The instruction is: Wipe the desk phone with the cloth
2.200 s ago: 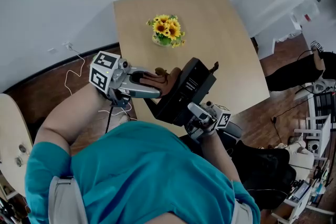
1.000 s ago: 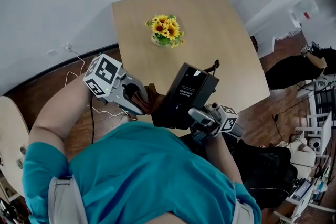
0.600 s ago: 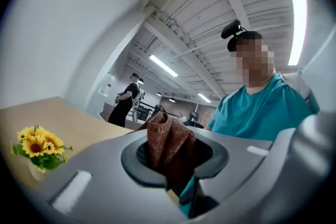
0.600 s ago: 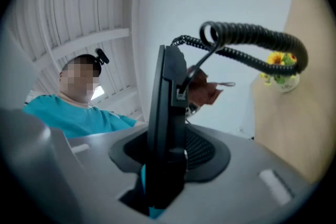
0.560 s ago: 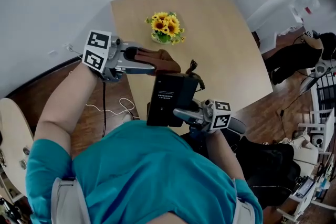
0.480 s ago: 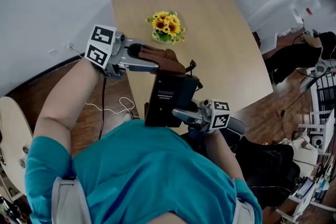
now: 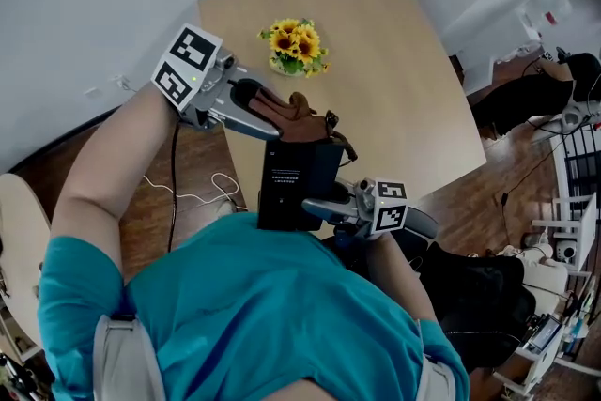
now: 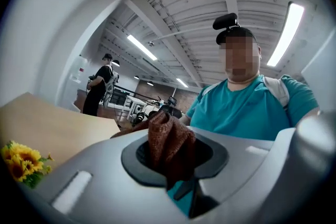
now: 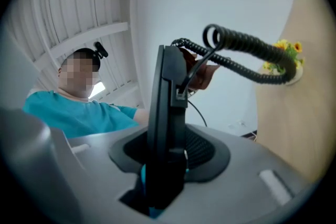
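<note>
**Three Views, Flowers in Each**

Head view: high above, facing steeply down, flowers (image 7: 296, 47) ahead, phone (image 7: 293, 188) nearer. Left gripper view: close behind cloth (image 8: 169, 144), beside flowers, tilted up toward the person (image 8: 247, 107). Right gripper view: tight against phone, looking past it to flowers at right.

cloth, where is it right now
In the head view's middle, the brown cloth is clamped in the left gripper, at the top edge of the desk phone that the right gripper holds up, just below the sunflowers.
</note>
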Motion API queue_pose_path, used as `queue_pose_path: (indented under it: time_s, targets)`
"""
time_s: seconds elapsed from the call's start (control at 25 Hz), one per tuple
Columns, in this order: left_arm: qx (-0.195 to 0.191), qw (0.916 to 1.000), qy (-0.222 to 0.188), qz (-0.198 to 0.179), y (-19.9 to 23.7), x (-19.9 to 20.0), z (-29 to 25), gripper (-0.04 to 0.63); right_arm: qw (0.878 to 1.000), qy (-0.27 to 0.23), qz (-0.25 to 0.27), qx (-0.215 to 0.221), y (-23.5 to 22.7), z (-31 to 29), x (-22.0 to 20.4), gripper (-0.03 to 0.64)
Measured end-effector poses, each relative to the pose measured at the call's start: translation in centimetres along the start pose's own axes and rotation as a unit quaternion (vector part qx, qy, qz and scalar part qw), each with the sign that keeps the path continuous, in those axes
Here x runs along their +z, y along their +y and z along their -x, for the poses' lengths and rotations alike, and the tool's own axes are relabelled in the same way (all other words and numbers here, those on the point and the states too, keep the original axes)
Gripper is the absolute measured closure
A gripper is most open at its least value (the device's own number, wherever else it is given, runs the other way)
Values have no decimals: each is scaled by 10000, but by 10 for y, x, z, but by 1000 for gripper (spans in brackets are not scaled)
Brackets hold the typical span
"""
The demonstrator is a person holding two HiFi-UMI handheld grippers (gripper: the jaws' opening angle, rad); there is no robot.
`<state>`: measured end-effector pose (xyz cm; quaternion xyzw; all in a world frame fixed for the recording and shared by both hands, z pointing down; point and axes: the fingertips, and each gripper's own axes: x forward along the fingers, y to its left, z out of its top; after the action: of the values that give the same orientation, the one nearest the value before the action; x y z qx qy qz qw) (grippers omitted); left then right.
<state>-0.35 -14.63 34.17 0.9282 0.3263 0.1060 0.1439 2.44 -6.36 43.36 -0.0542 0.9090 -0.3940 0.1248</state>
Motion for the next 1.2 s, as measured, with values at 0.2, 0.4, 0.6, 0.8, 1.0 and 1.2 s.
queue_pose_path:
  time_s: [0.2, 0.4, 0.6, 0.8, 1.0, 1.2]
  targets:
    - [-90, 9994, 337, 45, -17, -8, 14, 508, 10000, -45, 14, -18, -1, 2, -2, 451]
    - [495, 9986, -113, -125, -26, -10, 35, 509, 9946, -921, -450, -186, -15, 24, 21, 451]
    - [2216, 9638, -1244, -806, -4, 10, 21, 508, 9480, -2953, -1144, -321, -45, 66, 98, 450]
    - [3190, 9228, -1939, -952, 22, 22, -6, 508, 9002, -4210, -1102, -156, -48, 92, 161, 451]
    - [3239, 9128, -2164, -1228, 14, 43, -28, 508, 8881, -4436, -1189, 209, -36, 82, 171, 451]
    - [3508, 9022, -2178, -1244, 24, 41, -9, 508, 8767, -4552, -1391, 696, -24, 78, 167, 451]
